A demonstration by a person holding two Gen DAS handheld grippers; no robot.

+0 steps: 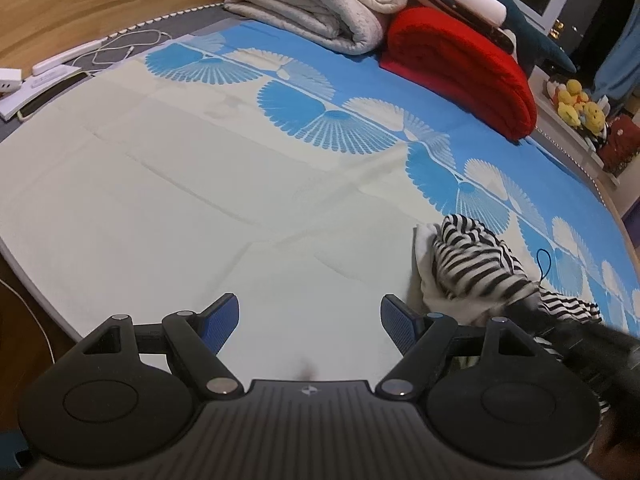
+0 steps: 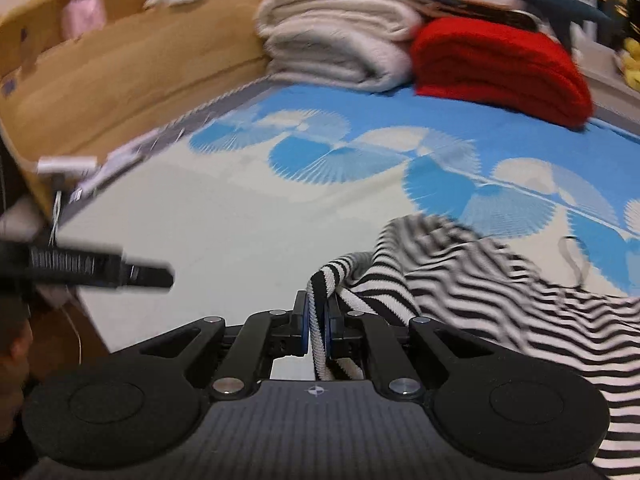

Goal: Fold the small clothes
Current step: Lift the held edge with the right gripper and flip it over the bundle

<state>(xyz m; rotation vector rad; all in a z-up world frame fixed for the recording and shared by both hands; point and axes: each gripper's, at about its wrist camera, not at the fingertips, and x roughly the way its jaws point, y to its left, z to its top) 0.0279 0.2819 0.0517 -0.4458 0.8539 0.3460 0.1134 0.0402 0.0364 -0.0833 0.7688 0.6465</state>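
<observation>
A black-and-white striped garment [image 1: 476,264] lies bunched on the bed sheet [image 1: 200,200], to the right of my left gripper [image 1: 310,320], which is open and empty over the pale part of the sheet. In the right wrist view my right gripper [image 2: 316,320] is shut on a ribbed striped edge of the garment [image 2: 460,280], which trails away to the right, blurred by motion. The left gripper [image 2: 100,268] shows as a dark blurred bar at the left. The right gripper appears as a dark blur [image 1: 592,344] at the right edge of the left wrist view.
Folded cream blankets [image 1: 320,4] and a folded red blanket [image 1: 464,68] sit at the far side of the bed. A wooden headboard [image 1: 100,4], a power strip with white cables [image 1: 80,56] and plush toys [image 1: 576,100] border the bed. A thin black loop [image 1: 543,264] lies by the garment.
</observation>
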